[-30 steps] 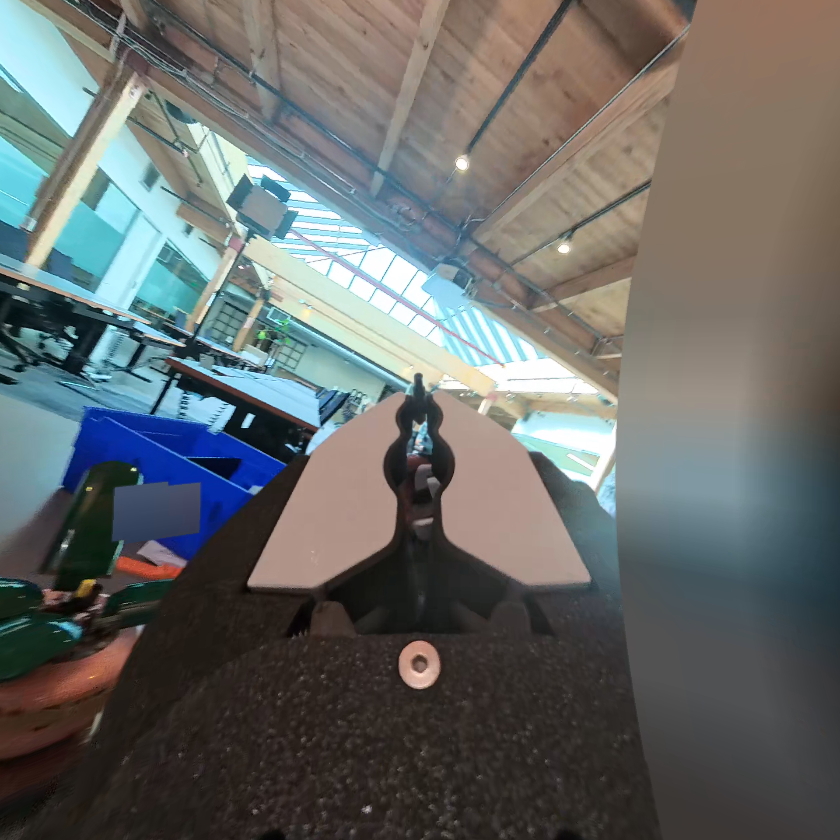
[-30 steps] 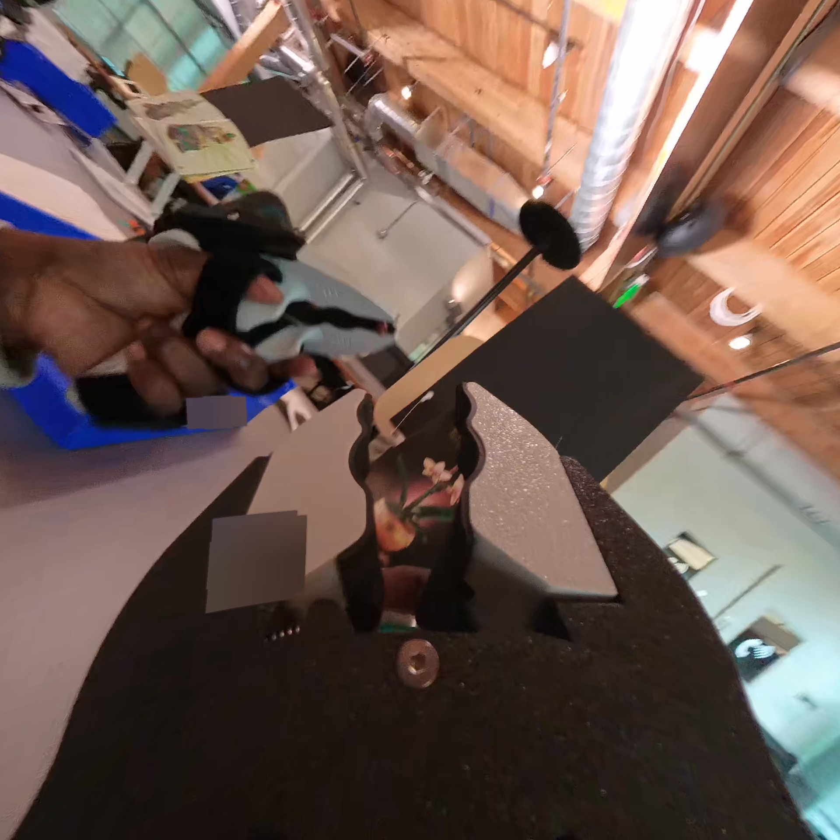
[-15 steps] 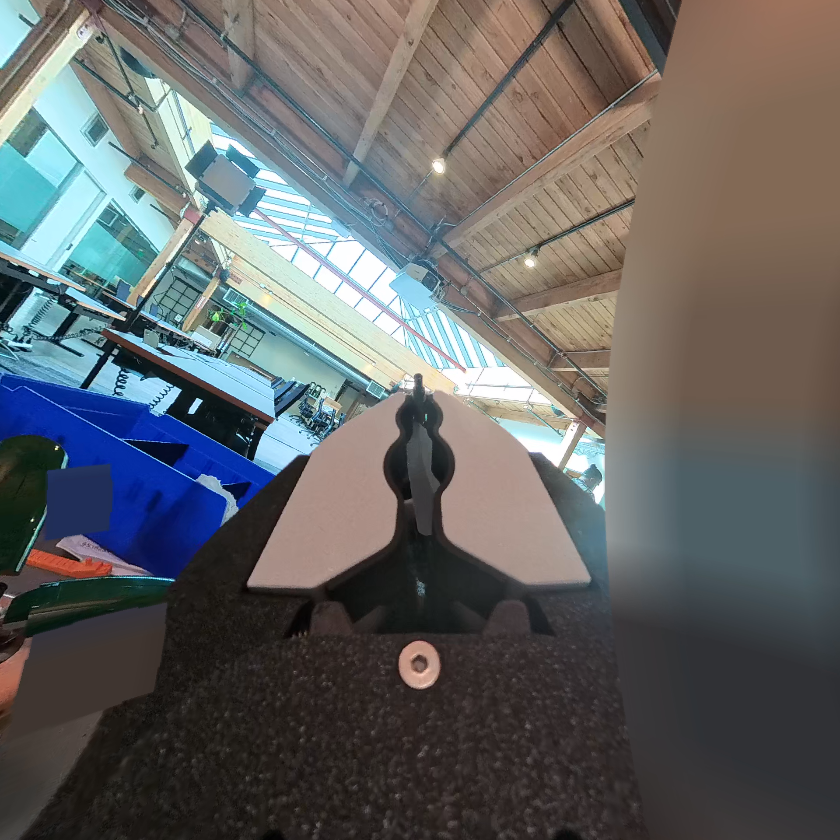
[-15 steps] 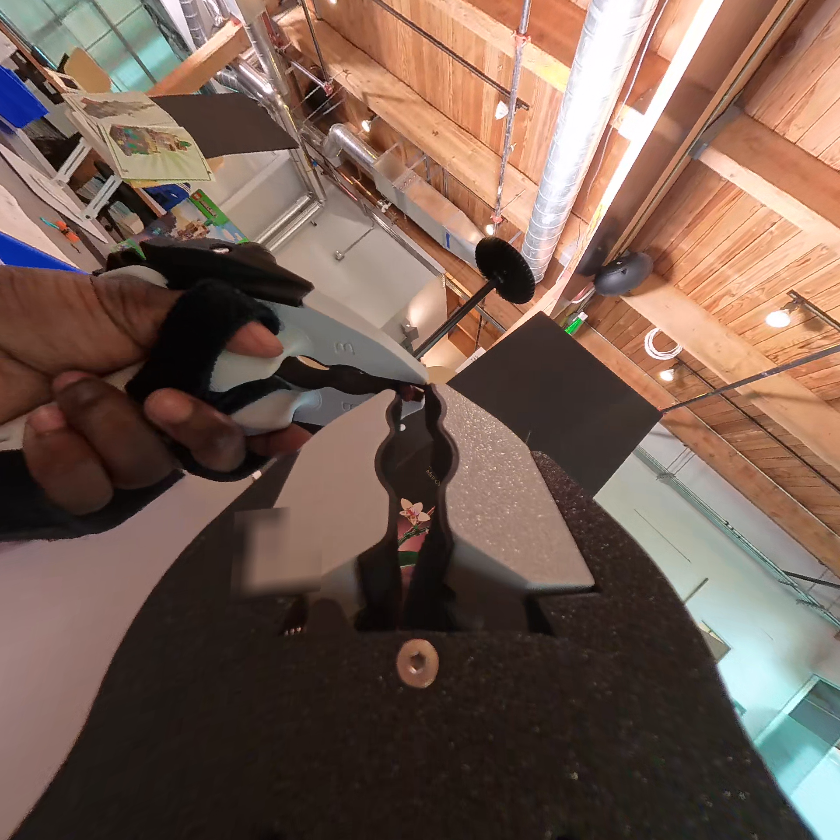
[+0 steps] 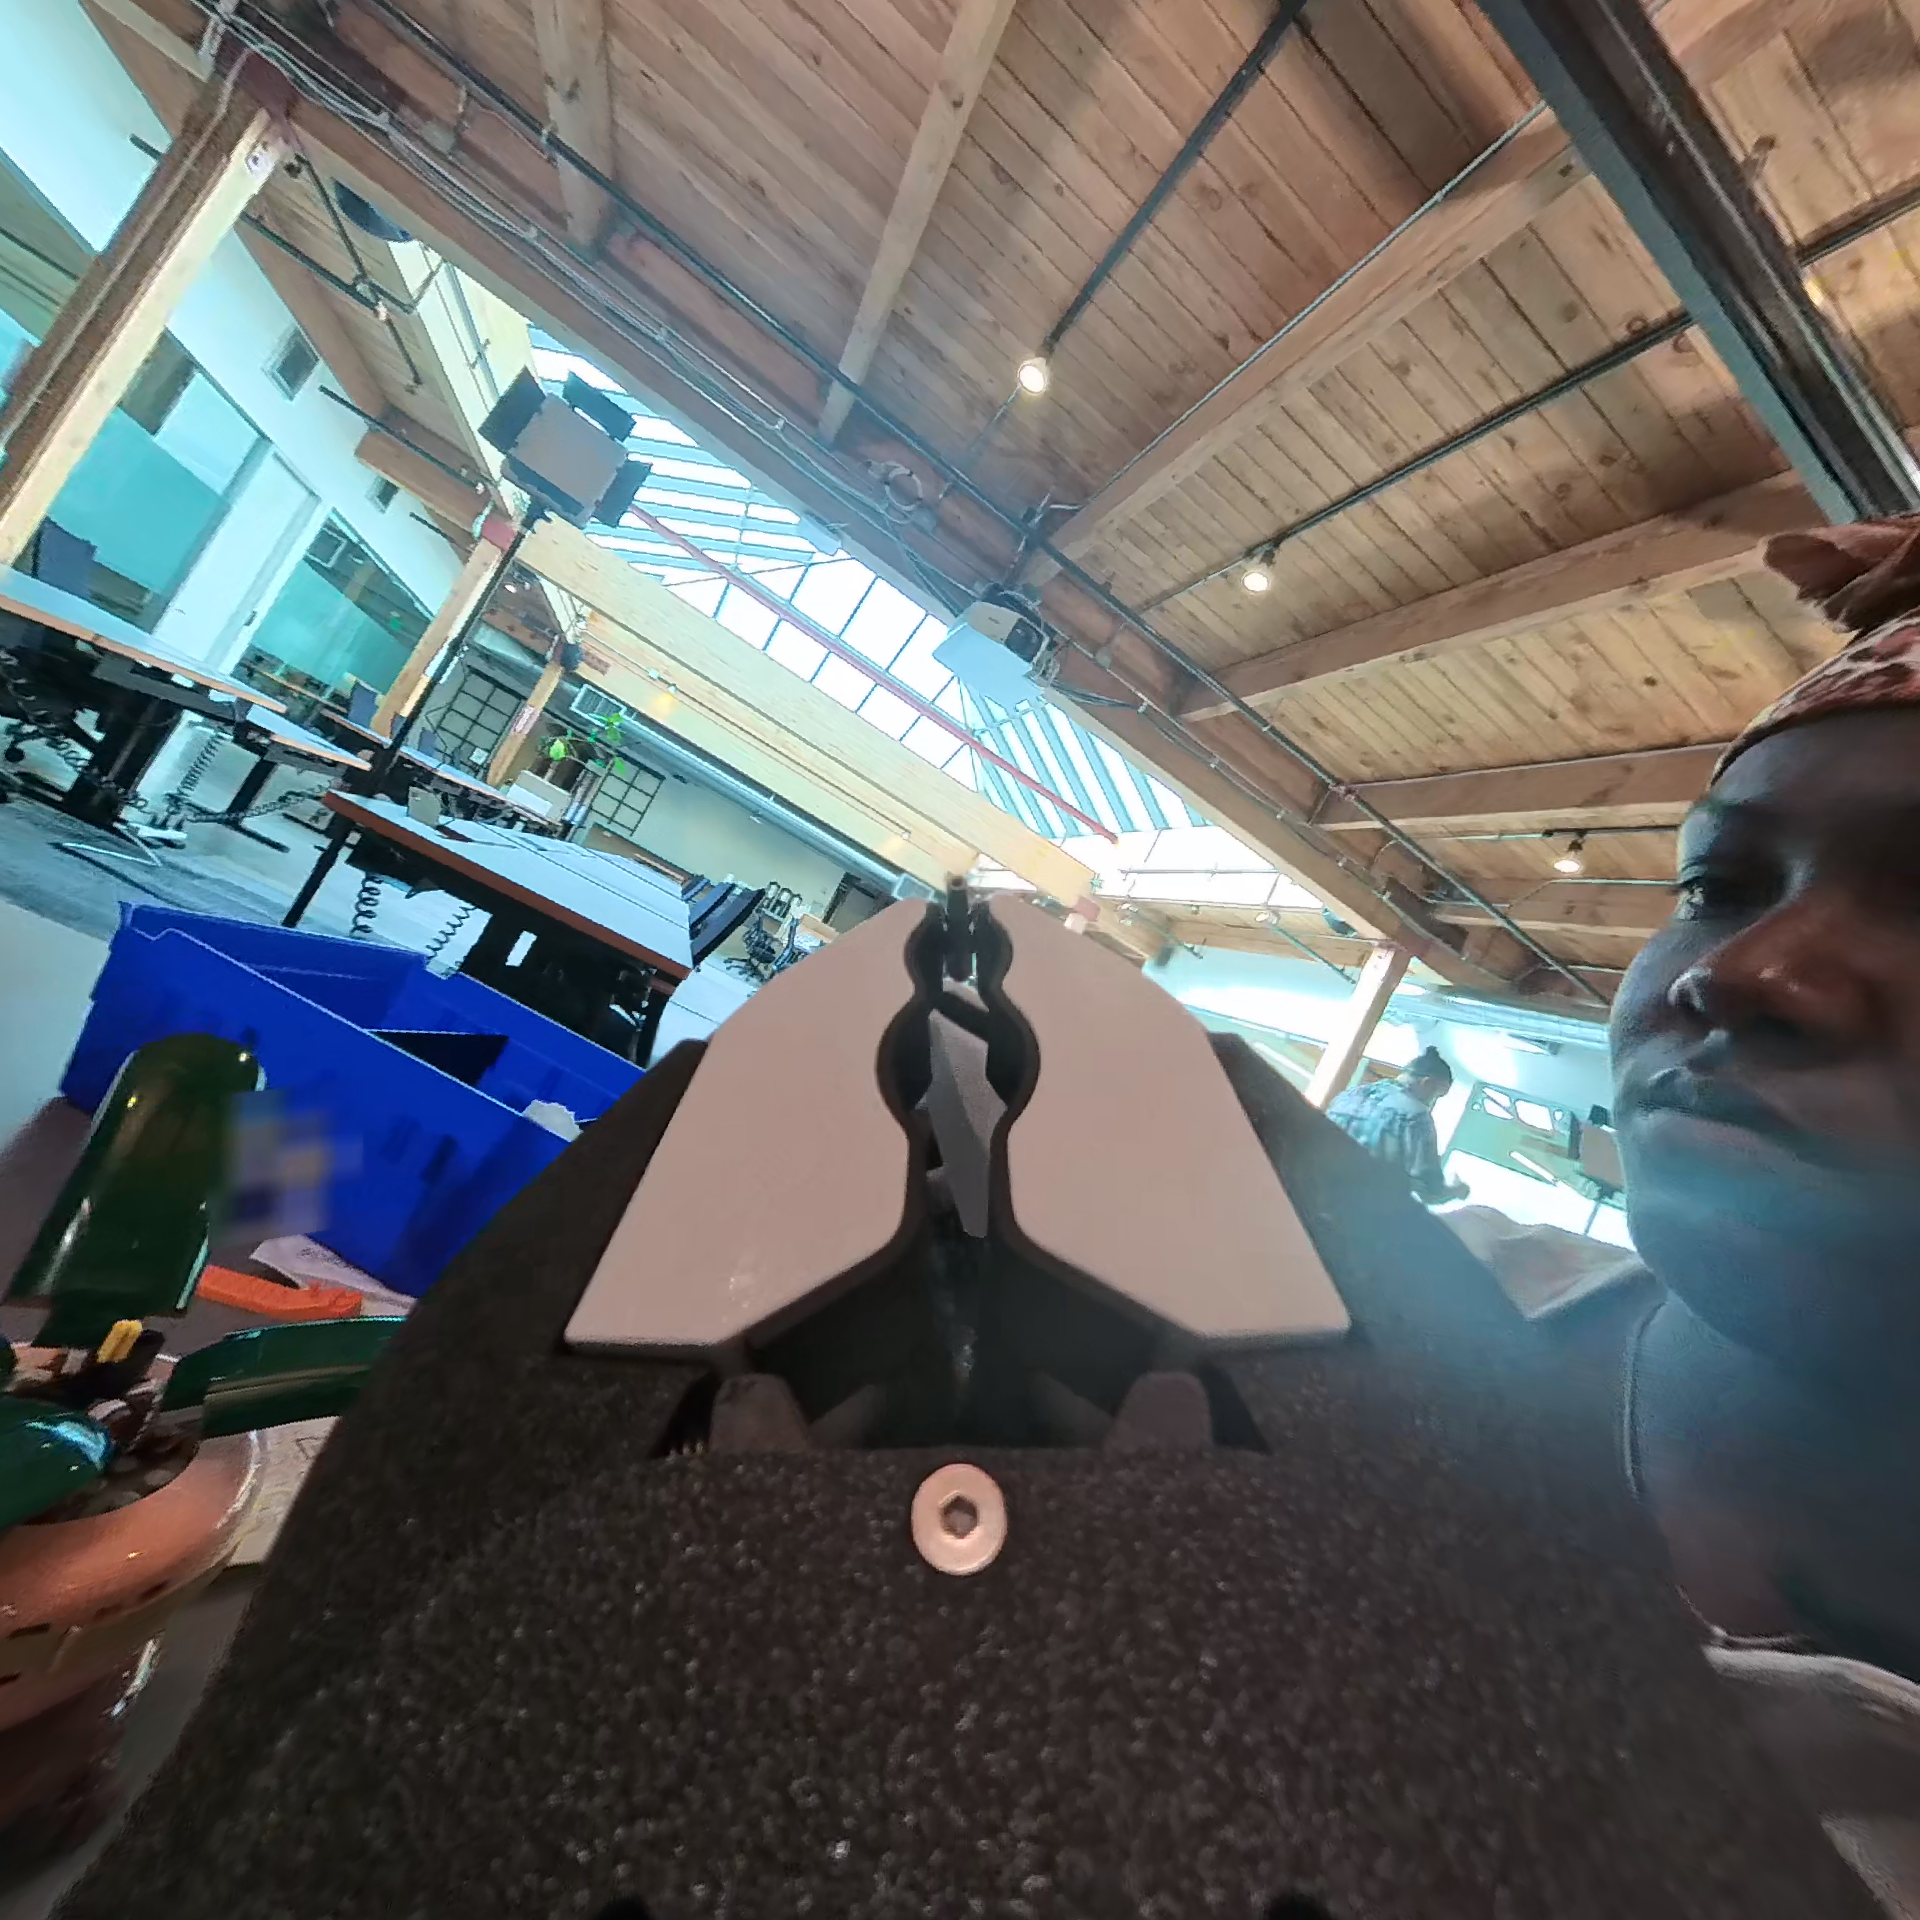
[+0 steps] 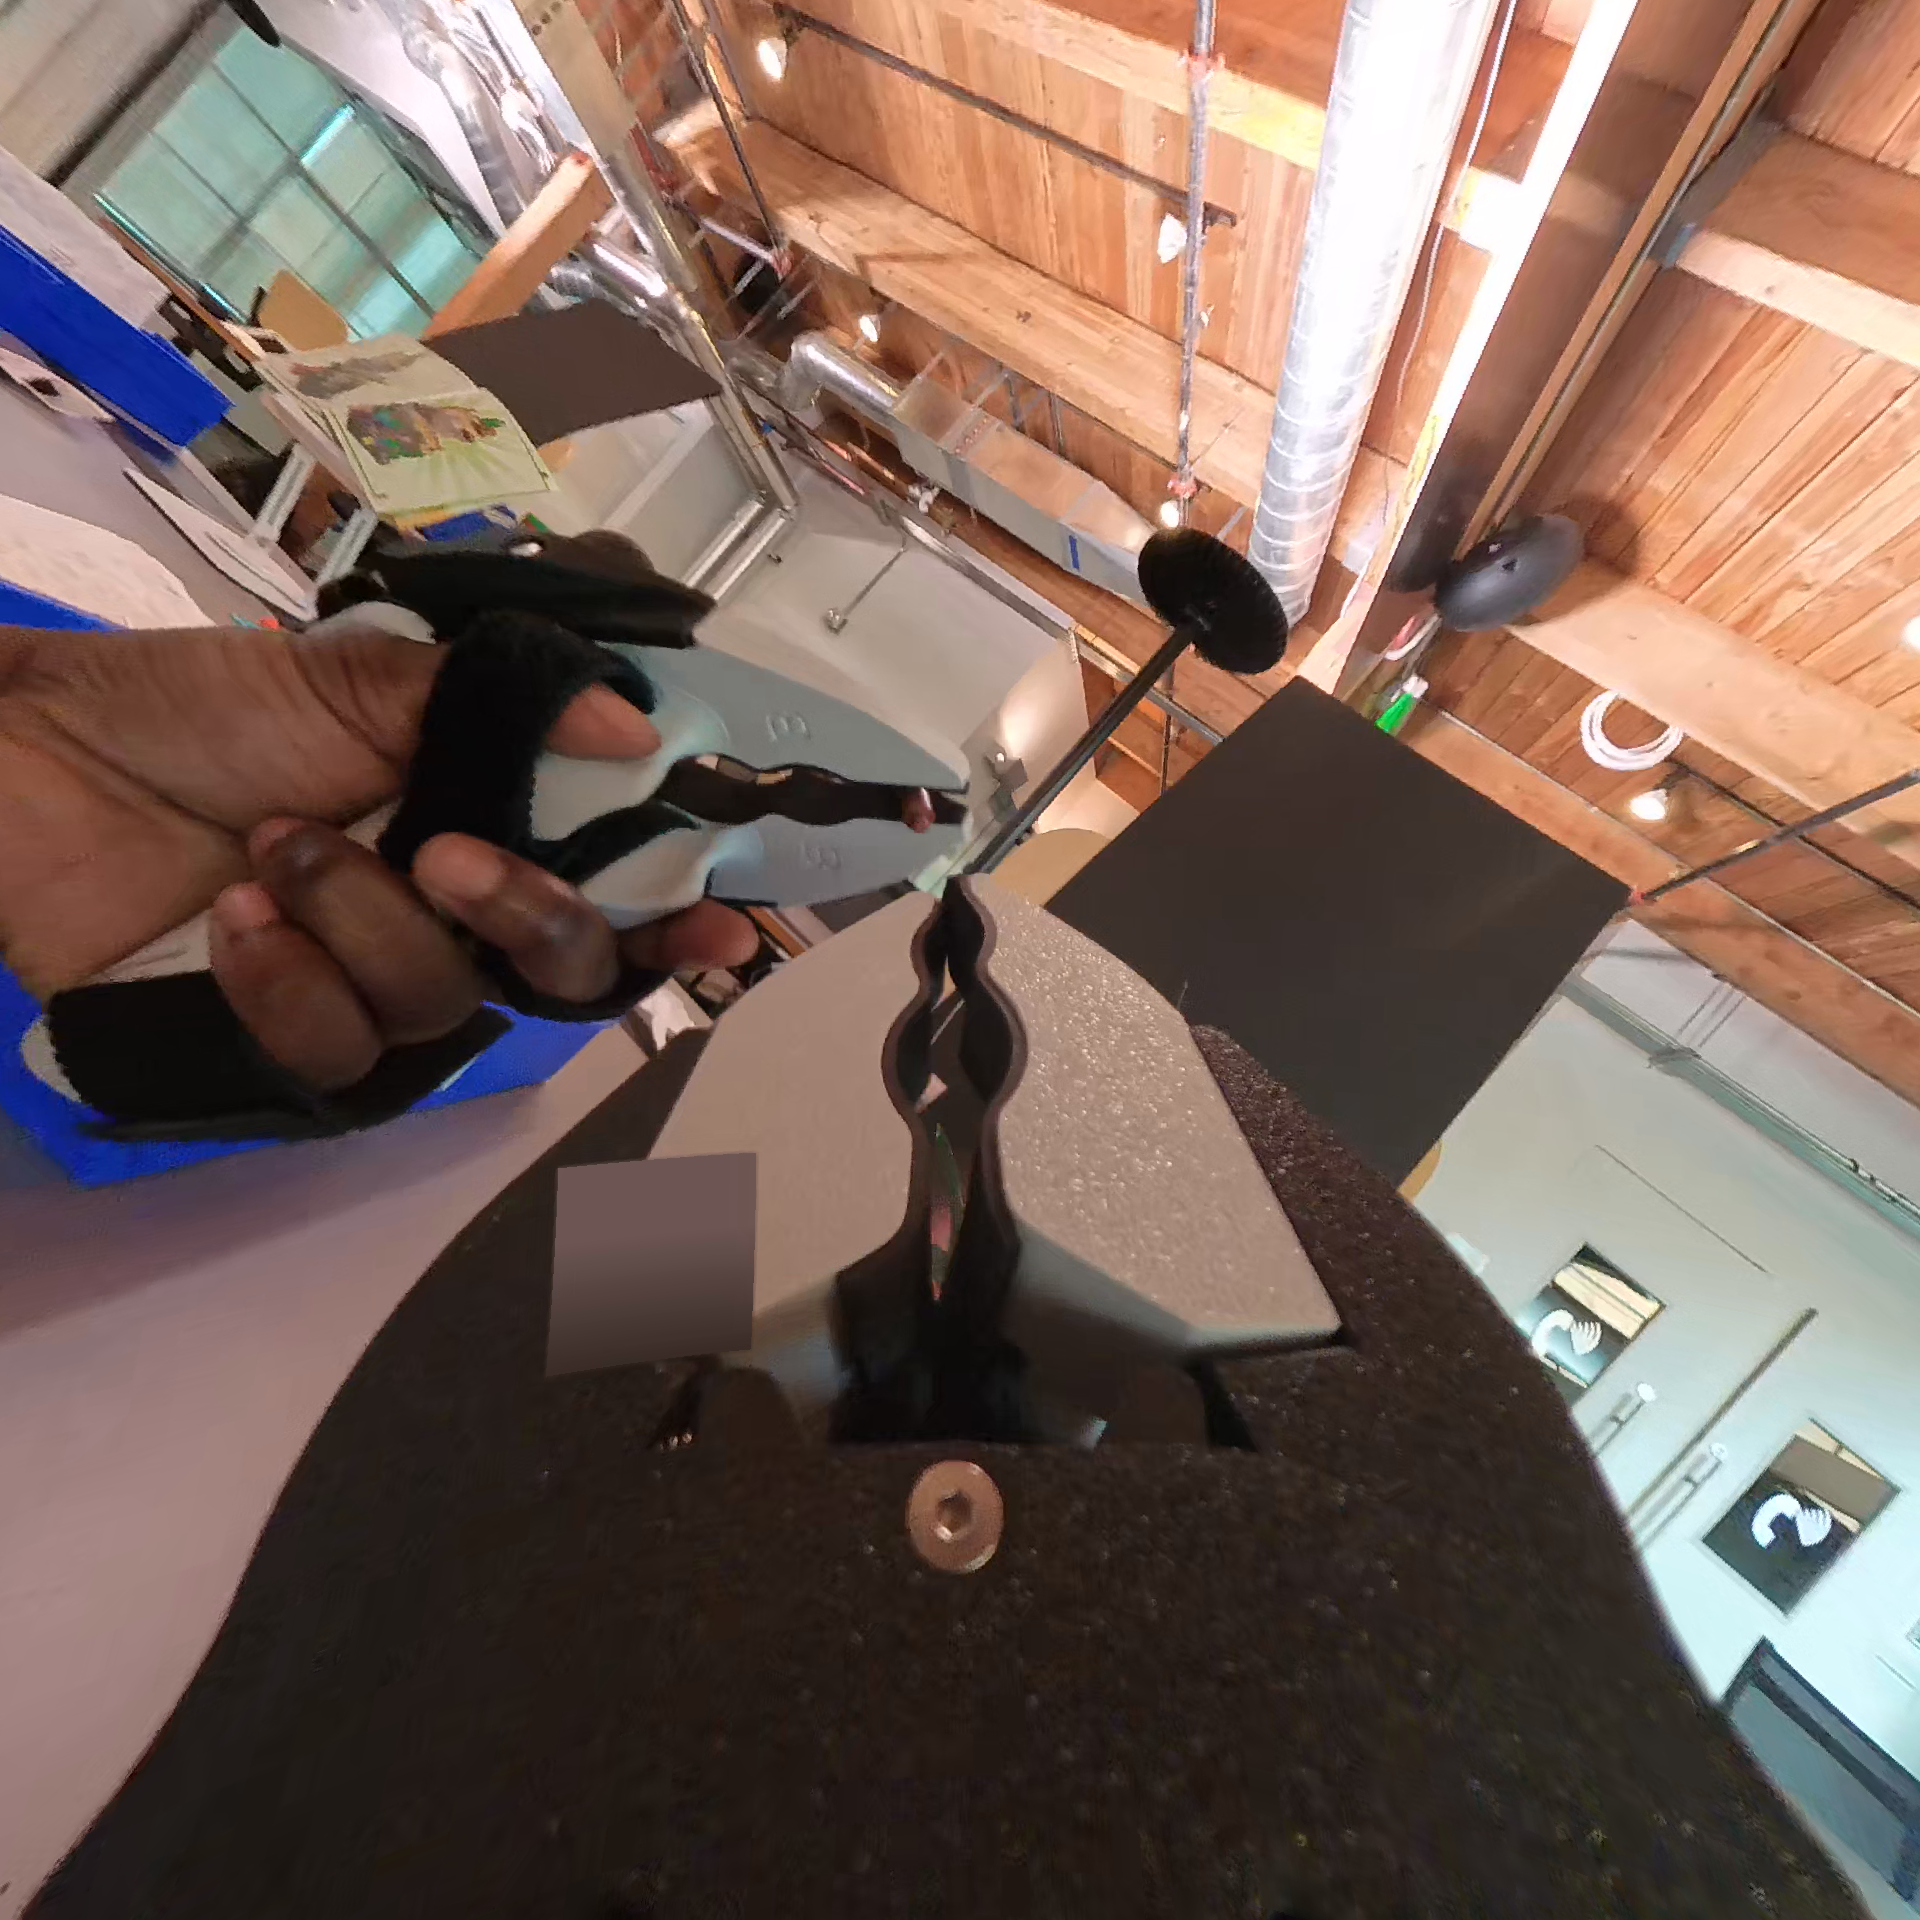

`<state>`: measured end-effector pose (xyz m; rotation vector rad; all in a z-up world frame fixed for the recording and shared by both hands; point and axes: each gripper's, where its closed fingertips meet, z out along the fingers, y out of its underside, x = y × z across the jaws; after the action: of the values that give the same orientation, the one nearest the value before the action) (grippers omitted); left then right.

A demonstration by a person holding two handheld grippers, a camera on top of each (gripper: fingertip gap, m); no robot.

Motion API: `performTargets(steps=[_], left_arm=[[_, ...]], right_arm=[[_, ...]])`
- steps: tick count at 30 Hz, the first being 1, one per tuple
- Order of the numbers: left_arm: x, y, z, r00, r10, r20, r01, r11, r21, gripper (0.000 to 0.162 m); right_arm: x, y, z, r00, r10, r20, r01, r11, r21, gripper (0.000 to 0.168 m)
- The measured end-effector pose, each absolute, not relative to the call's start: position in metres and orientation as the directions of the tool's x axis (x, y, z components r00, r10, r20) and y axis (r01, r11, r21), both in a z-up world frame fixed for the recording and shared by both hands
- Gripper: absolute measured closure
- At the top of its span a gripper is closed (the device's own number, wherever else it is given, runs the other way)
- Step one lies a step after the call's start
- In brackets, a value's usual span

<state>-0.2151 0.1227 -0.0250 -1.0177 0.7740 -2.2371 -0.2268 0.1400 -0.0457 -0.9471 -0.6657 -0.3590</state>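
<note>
While our left gripper stays pinched on a tiny dark piece, its view has swung back, so the pink pot and blue bin show again. Right view: our right gripper has squeezed down on the flower-print card, which now sits edge-on, close to the left's tips.

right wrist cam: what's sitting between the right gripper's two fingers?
A thin printed card, seen edge-on, is pinched inside the right gripper. Only a colourful sliver of it shows in the right wrist view.
</note>
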Motion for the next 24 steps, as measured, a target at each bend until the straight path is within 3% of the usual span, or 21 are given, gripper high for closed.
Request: performTargets(steps=[1, 24], left_arm=[[-0.2144, 0.1217, -0.0251, -0.550, -0.691, 0.469, 0.248, -0.671, -0.699, 0.157], [-0.2076, 0.1161, -0.0275, -0.560, -0.660, 0.501, 0.221, -0.702, -0.677, 0.157]], right_arm=[[-0.2283, 0.1385, -0.0447, 0.750, -0.007, 0.661, 0.550, 0.561, -0.618, 0.166], [-0.2333, 0.1444, -0.0388, 0.740, -0.084, 0.667, 0.584, 0.572, -0.576, 0.162]])
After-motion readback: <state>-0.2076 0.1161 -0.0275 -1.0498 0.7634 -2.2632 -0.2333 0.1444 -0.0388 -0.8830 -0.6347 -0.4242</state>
